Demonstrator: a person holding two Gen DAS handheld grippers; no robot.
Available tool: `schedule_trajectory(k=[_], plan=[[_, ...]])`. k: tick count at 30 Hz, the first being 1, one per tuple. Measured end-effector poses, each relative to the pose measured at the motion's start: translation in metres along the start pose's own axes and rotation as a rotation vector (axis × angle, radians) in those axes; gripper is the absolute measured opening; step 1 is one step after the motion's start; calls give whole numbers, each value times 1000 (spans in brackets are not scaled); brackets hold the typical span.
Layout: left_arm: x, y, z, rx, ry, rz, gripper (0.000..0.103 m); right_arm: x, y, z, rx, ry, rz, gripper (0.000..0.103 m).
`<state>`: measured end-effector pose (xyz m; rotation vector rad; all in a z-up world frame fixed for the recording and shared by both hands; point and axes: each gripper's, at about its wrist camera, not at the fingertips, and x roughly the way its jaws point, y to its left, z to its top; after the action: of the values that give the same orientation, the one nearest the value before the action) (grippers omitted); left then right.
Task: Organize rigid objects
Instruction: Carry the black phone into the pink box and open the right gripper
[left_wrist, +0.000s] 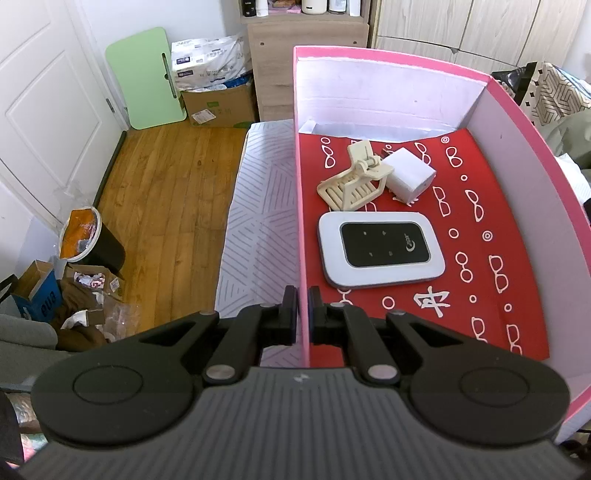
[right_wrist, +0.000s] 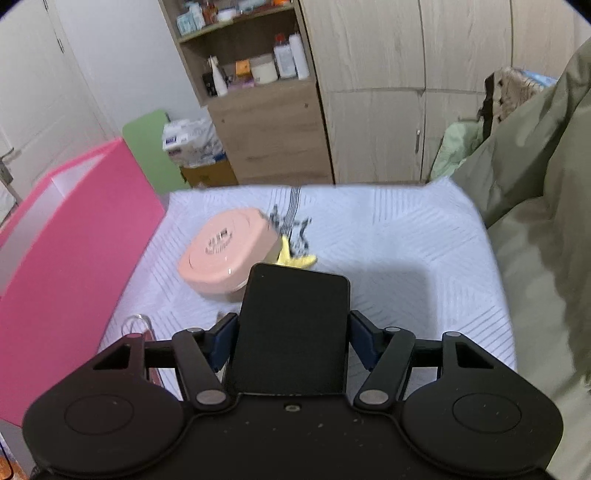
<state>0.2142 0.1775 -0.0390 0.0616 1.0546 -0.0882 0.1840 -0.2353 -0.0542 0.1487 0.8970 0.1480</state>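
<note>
My left gripper (left_wrist: 302, 295) is shut on the left wall of a pink box (left_wrist: 301, 221), one finger outside and one inside. On the box's red patterned lining lie a white and black pocket device (left_wrist: 380, 253), a beige clip stand (left_wrist: 354, 181) and a white charger cube (left_wrist: 408, 175). My right gripper (right_wrist: 292, 332) holds a flat black rectangular device (right_wrist: 295, 302) by its long sides, above the bed. Beyond it a peach round-cornered container (right_wrist: 229, 254) rests on the sheet beside a yellow item (right_wrist: 295, 258). The pink box (right_wrist: 74, 258) stands to the left in the right wrist view.
The bed's pale striped sheet (right_wrist: 406, 258) spreads to the right, bounded by an olive cover (right_wrist: 535, 258). A small dark patterned item (right_wrist: 291, 225) lies behind the container. A clear-and-red object (right_wrist: 138, 325) sits by the box. Off the bed's left is wooden floor (left_wrist: 166, 203) with a bin (left_wrist: 92, 243).
</note>
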Motion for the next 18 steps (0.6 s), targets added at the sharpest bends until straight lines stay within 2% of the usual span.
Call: schedule_trajectory(k=[3, 7, 13, 18], plan=[[0, 0, 0, 1, -3, 1, 5, -13, 9, 4, -27, -25, 33, 69], [-1, 0, 0, -6, -6, -1, 5, -36, 37, 14, -128, -76, 85, 69], [-2, 2, -1, -8, -12, -5, 5, -74, 95, 33, -334, -164, 310, 69], [-2, 0, -1, -1, -10, 3, 5, -69, 150, 51, -575, -129, 430, 69]])
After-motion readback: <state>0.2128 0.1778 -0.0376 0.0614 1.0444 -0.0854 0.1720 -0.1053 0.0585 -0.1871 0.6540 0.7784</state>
